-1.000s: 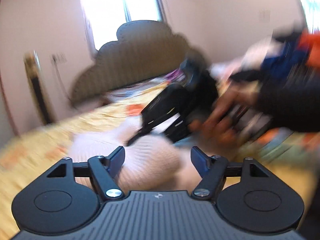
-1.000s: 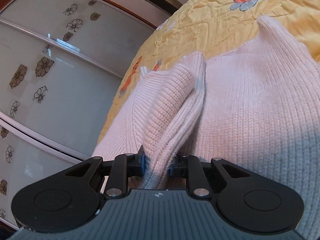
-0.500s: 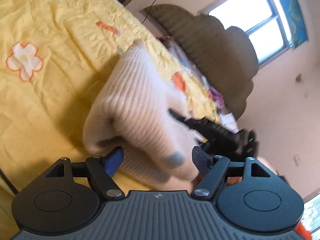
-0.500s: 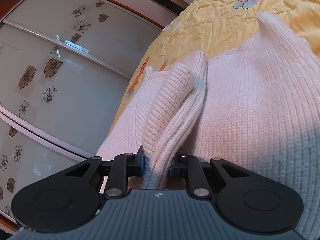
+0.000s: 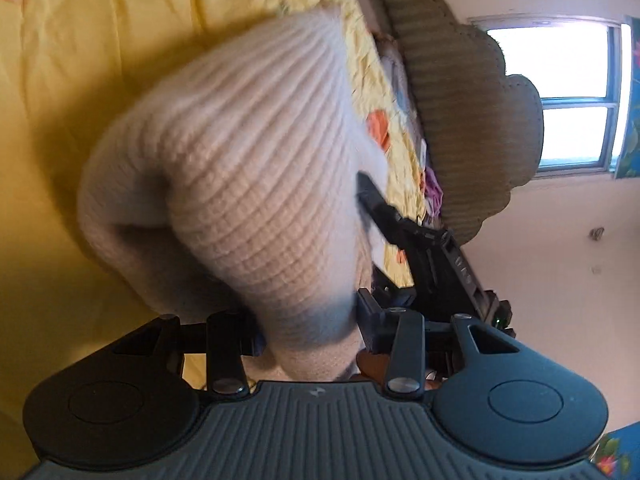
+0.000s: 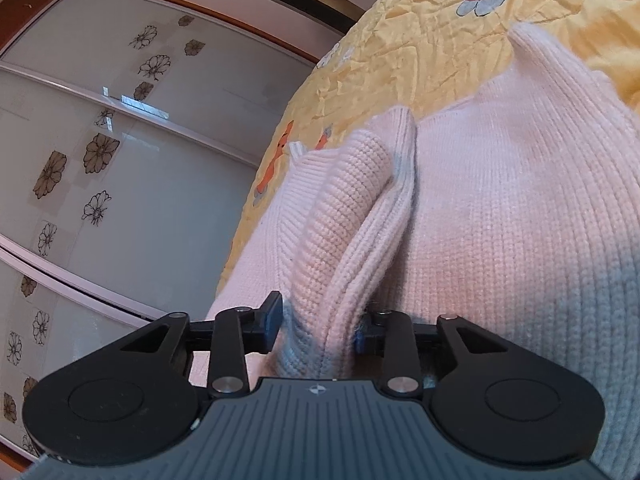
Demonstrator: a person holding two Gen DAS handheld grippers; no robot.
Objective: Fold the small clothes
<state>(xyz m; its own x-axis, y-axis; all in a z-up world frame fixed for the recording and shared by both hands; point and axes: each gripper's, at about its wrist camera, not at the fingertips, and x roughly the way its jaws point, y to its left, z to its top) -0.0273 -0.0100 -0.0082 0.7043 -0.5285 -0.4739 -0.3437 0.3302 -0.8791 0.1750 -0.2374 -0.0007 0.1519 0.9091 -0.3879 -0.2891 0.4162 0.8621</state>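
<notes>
Your right gripper [image 6: 320,326] pinches a bunched fold of the pink sweater [image 6: 500,220], so you can lift it off the yellow bed [image 6: 420,32]. Your left gripper [image 5: 308,320] has its jaws closing around another thick fold. The headboard [image 5: 460,112] is far beyond the jaws.

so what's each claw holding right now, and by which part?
Both hold the pink knit sweater. Right claw pinches a bunched fold at its edge. Left claw is closed around another bunched part; blur hides which.
</notes>
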